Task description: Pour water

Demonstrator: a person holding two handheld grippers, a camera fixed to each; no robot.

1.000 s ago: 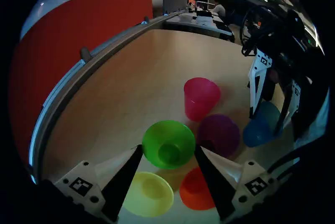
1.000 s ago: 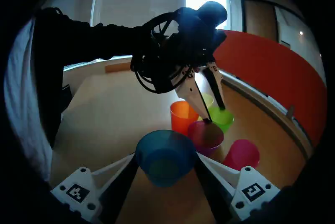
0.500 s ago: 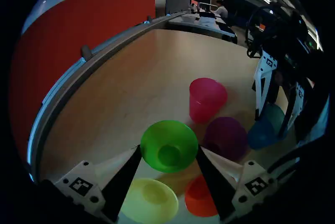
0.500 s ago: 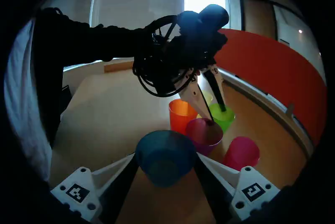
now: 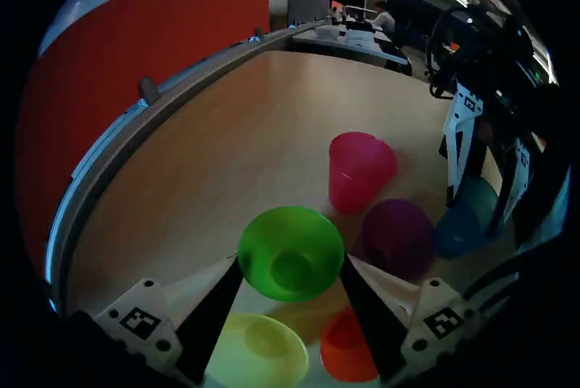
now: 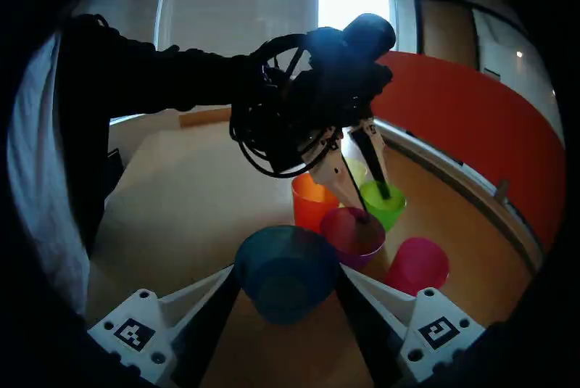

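Note:
A green cup (image 5: 290, 252) sits between the fingers of my left gripper (image 5: 290, 261), which is shut on it; it hangs slightly above the wooden table (image 5: 239, 134). My right gripper (image 6: 286, 270) is shut on a blue cup (image 6: 286, 275), held upright. The left gripper view shows the right gripper (image 5: 475, 214) and the blue cup (image 5: 460, 223) at the right. In the right gripper view, the left gripper (image 6: 375, 207) holds the green cup (image 6: 383, 203) beyond the cluster. I cannot tell whether either cup holds water.
A yellow cup (image 5: 257, 352), an orange cup (image 5: 348, 344), a purple cup (image 5: 397, 236) and a pink cup (image 5: 359, 170) stand close together on the table. A red partition (image 5: 130, 62) runs along the table's edge. A person's dark sleeve (image 6: 145, 76) reaches across.
My left gripper has risen a little with the green cup, so the yellow and orange cups sit lower in its view. The right gripper and blue cup have barely moved.

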